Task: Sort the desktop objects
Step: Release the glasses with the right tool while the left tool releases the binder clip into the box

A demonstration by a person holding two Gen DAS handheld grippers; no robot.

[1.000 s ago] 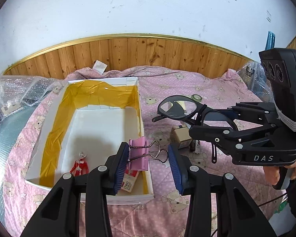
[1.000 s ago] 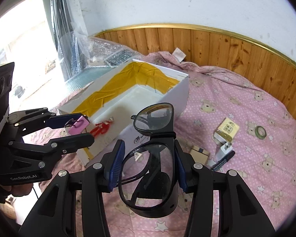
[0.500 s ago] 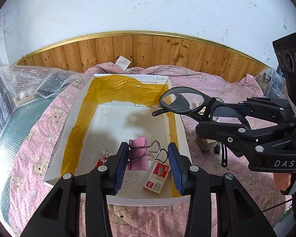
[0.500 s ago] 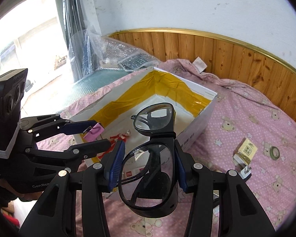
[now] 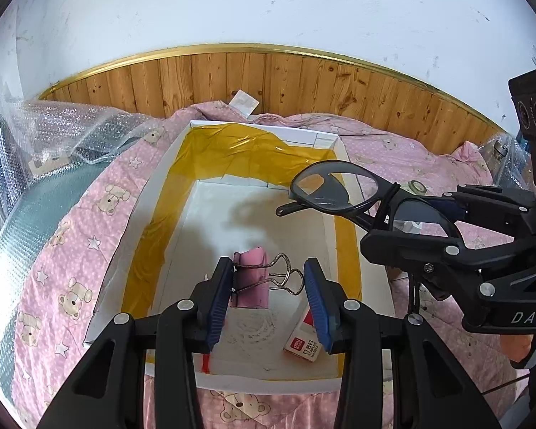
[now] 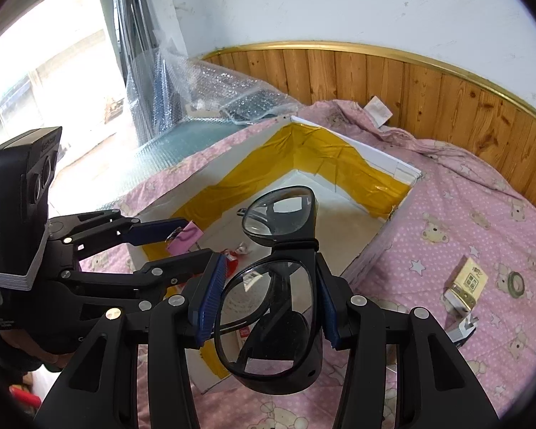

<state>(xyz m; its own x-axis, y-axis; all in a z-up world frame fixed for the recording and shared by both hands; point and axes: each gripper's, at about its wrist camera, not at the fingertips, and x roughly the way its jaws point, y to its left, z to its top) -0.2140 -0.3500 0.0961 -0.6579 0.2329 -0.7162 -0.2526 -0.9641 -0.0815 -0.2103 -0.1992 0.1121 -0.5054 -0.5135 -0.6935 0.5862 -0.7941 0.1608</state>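
Observation:
My left gripper [image 5: 268,286] is shut on a pink binder clip [image 5: 252,279], held above the floor of a white box lined with yellow tape [image 5: 150,193]. My right gripper [image 6: 264,293] is shut on black-framed glasses [image 6: 268,321], with one lens sticking out forward over the box [image 6: 393,164]. In the left wrist view the glasses [image 5: 339,193] hover above the box's right wall, held by the right gripper [image 5: 411,221]. The right wrist view shows the left gripper [image 6: 196,241] and the clip [image 6: 184,237] over the box's near left corner.
A red-and-white staples box [image 5: 302,339] and a small red toy figure [image 6: 237,250] lie inside the box. On the pink bear-print bedspread to the right sit a yellow packet [image 6: 470,280], a tape ring [image 6: 516,283] and a white plug [image 6: 461,329]. Bubble wrap [image 5: 71,136] lies at the left, wood panelling behind.
Both grippers have moved left over the box with their loads. The clip now hangs over the box floor and the glasses over its right side.

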